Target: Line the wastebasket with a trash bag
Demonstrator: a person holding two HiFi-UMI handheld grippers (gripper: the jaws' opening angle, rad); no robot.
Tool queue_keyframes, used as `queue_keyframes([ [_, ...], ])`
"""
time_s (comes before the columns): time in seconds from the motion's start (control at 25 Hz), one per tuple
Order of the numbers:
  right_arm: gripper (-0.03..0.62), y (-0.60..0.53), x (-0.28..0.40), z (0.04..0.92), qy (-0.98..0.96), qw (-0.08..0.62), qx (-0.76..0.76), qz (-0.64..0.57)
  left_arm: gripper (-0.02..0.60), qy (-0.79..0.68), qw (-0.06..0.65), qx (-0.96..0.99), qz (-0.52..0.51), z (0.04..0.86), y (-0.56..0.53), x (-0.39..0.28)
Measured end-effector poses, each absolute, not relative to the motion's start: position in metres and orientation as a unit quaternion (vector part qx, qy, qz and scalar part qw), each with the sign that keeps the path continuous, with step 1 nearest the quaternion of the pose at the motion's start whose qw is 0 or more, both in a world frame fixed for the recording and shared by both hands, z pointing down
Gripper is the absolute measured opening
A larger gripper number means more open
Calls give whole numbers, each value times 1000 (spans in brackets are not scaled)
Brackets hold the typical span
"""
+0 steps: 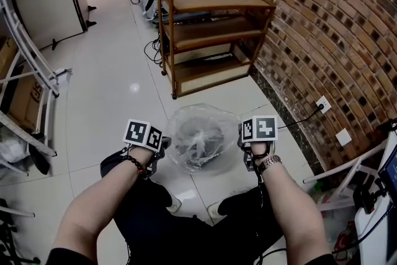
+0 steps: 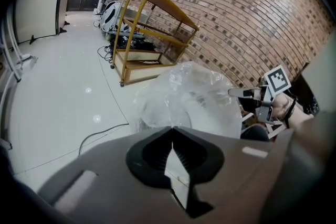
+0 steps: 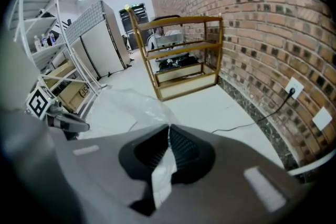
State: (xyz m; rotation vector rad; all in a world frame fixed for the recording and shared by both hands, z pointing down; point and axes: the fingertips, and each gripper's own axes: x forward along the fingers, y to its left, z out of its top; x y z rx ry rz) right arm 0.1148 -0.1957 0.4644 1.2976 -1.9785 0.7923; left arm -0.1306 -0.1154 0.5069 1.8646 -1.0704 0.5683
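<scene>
The left gripper [image 2: 172,132] and the right gripper [image 3: 168,129] each have their fingers pinched shut on an edge of the clear trash bag [image 1: 200,133] — it billows between the two pairs of fingers, above the floor [image 1: 111,84].

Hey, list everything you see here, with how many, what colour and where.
trash bag: one, clear, centre of view
wastebasket: one, grey, seen dimly through the trash bag
brick wall: one, brown, right side
shelf cart: one, wooden, against the brick wall
wall plates: two, white, low on the brick wall
cardboard box: one, brown, far left
floor: one, white, tiled
left claw: one, dark, shut on the trash bag
right claw: one, dark, shut on the trash bag
</scene>
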Motion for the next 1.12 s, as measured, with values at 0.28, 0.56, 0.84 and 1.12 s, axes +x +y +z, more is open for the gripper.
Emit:
queue_keyframes([
  [0.28,3,-199,118,504,-748,317,493,311,5,-432,460,733,253,534,-120,-133],
  [0.56,3,-211,118,525,-750,313,495,306,5,-434,465,725,264,550,-134,-136],
  [0.84,3,-222,117,535,-750,309,500,302,8,-440,461,722,268,557,-147,-140],
  [1.12,6,-226,118,567,-741,318,500,317,29,-439,470,716,273,576,-157,-138],
])
